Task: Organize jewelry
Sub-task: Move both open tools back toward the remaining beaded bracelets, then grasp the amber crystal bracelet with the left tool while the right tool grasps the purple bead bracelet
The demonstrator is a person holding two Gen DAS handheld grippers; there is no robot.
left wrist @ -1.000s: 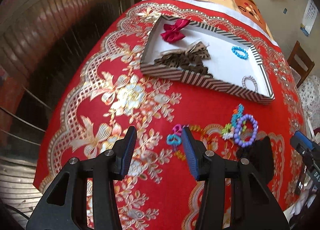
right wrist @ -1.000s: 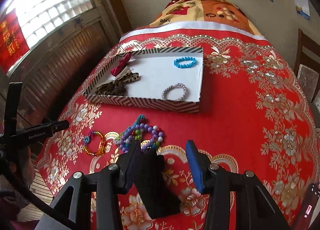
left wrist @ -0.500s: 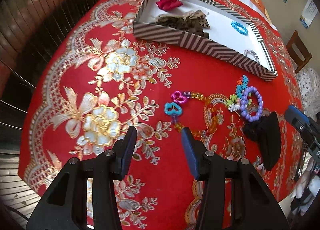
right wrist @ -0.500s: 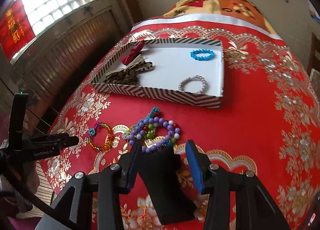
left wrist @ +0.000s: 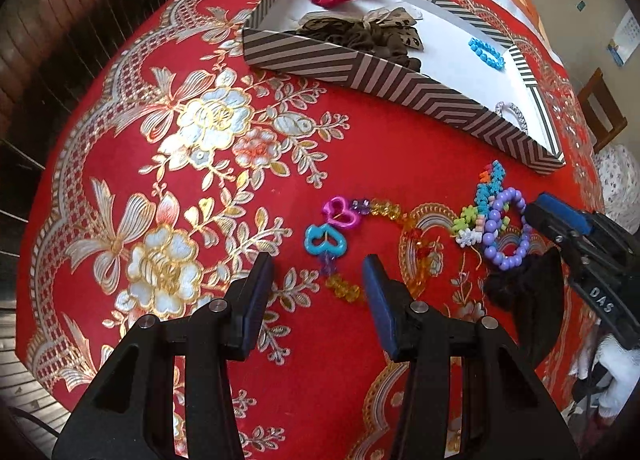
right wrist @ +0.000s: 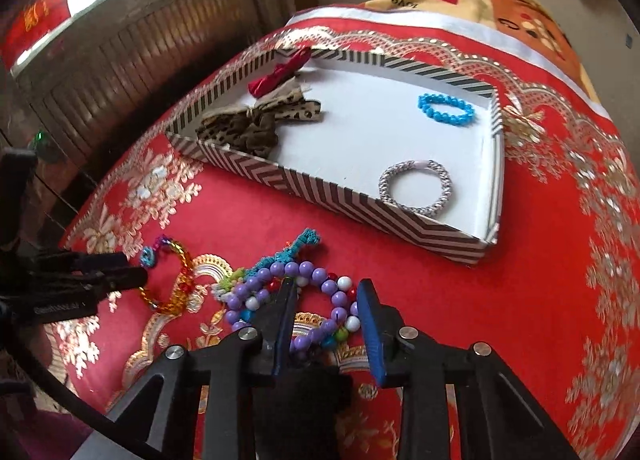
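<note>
The left tool point(left wrist: 318, 282) hangs open above the desk point(left wrist: 200, 220), gripping nothing. Just past its tips, at 12 o'clock, lies the charm bracelet point(left wrist: 360, 236): 2 glossy plastic hearts, 1 pink and 1 blue, on a loop of clear amber and red faceted beads. One amber stretch sits between the tips.

The right tool point(right wrist: 326, 310) is open too, over the purple bracelet point(right wrist: 304, 300), a tangle of round, smooth purple, white and green beads. Whether its fingers touch the beads I cannot tell. At 11 o'clock of it lies a teal woven band point(right wrist: 290, 250); a black fabric piece point(right wrist: 304, 396) lies under the fingers.

The tray point(right wrist: 332, 196), a shallow cardboard box with brown-and-white chevron walls and a white floor, lies at 12 o'clock. It holds a red satin bow point(right wrist: 276, 74), a leopard-print bow point(right wrist: 256, 120), a blue bead bracelet point(right wrist: 446, 109) and a silver braided band point(right wrist: 416, 186).

A red cloth with gold flowers covers the desk.
</note>
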